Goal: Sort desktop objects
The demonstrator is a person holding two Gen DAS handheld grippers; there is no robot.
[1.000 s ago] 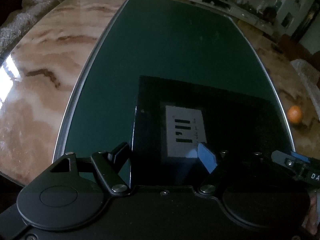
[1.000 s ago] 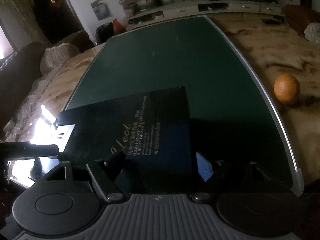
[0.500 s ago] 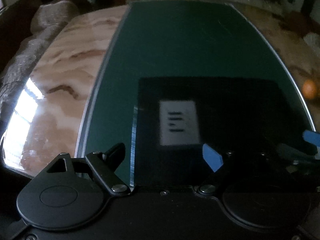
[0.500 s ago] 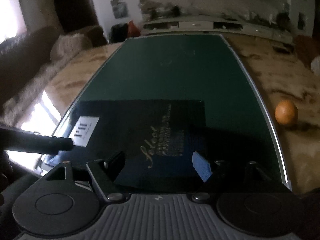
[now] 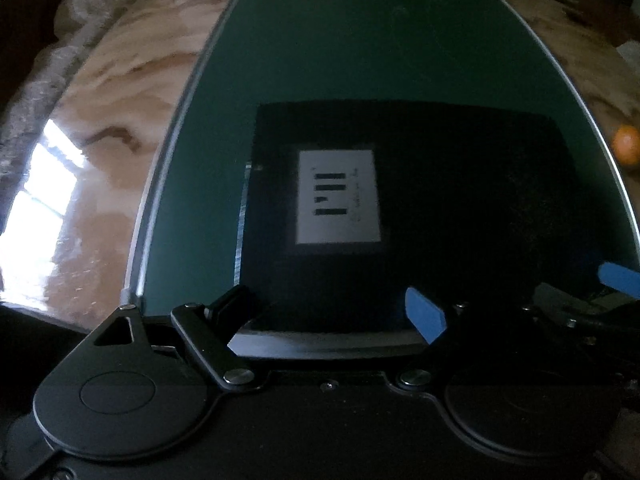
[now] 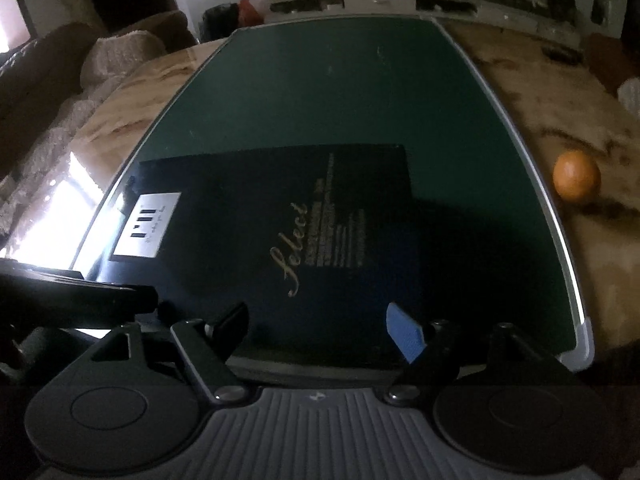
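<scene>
Two grippers, both spread wide and empty, over the black book (image 5: 400,208).
I risk my left gripper (image 5: 332,312) and right gripper (image 6: 320,324) colliding lower centre, or shoving the book across the green mat (image 6: 340,88).

Marble table (image 6: 532,92), green mat (image 6: 340,92), orange (image 6: 576,176) beside mat

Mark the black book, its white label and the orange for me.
book (image 6: 248,248), right wrist view, middle of the dark cover.
label (image 5: 338,197), left wrist view, centre of the white patch.
orange (image 6: 577,176), right wrist view, middle of the fruit.
</scene>
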